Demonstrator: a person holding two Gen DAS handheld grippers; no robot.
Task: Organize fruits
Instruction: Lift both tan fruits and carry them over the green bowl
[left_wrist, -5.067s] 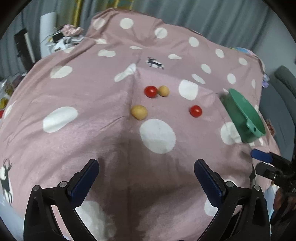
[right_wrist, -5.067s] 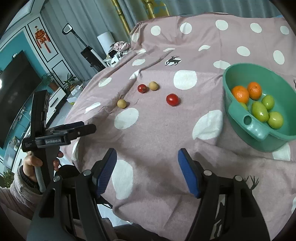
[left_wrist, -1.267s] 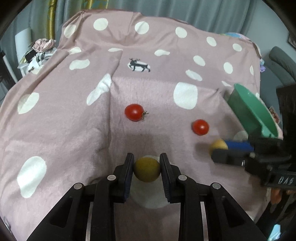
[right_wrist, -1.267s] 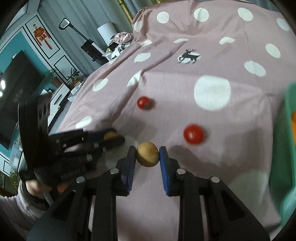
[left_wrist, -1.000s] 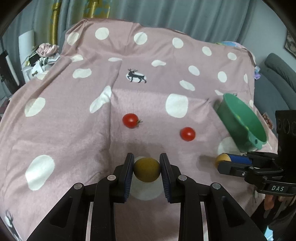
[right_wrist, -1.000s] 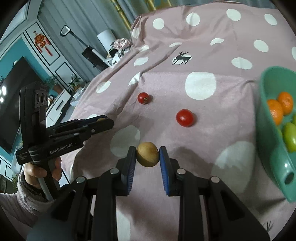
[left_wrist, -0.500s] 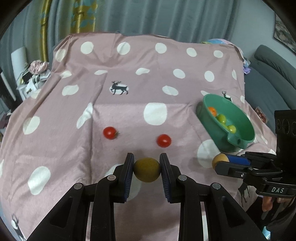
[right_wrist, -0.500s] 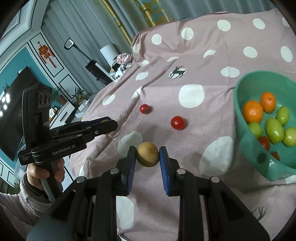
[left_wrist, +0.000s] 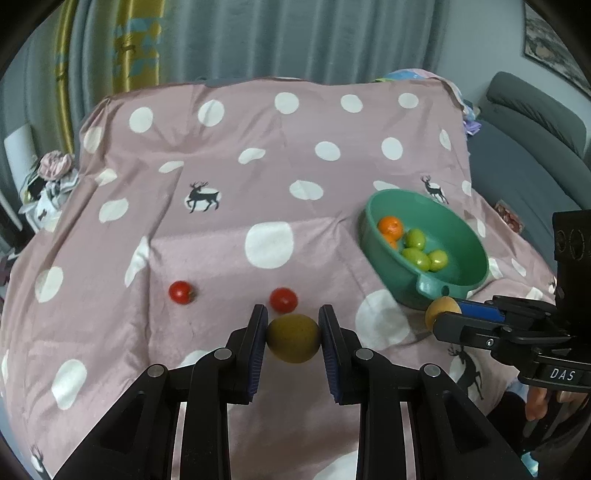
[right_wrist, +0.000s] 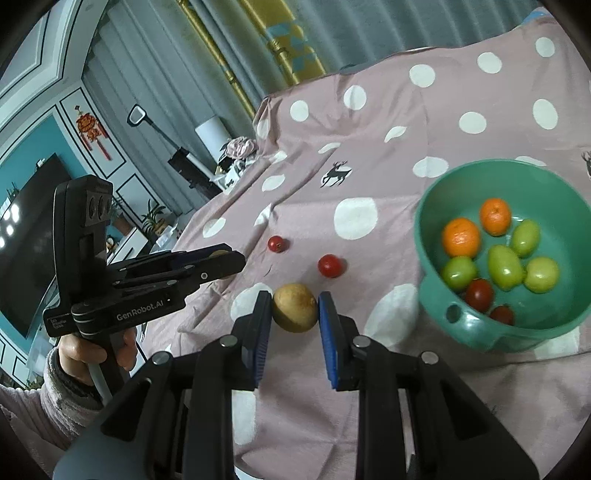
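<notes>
2 yellow-brown fruits (left_wrist: 293, 338) now hang lifted off the cloth (left_wrist: 229, 206), clamped in the left gripper (left_wrist: 293, 338) and right gripper (right_wrist: 295, 314), bound for the green bowl (right_wrist: 476, 328).

Both grippers up off the spotted cloth, each with a small fruit.
The right gripper (right_wrist: 294, 314) pinches a tan round fruit (right_wrist: 294, 307); the left gripper (right_wrist: 227, 259), in a hand (right_wrist: 94, 350), clamps a yellowish fruit (right_wrist: 218, 253). Two red tomatoes (right_wrist: 330, 265) lie on the pink cloth (right_wrist: 406, 122), beside the green bowl (right_wrist: 476, 332) holding oranges (right_wrist: 461, 237) and green fruits (right_wrist: 505, 266).
</notes>
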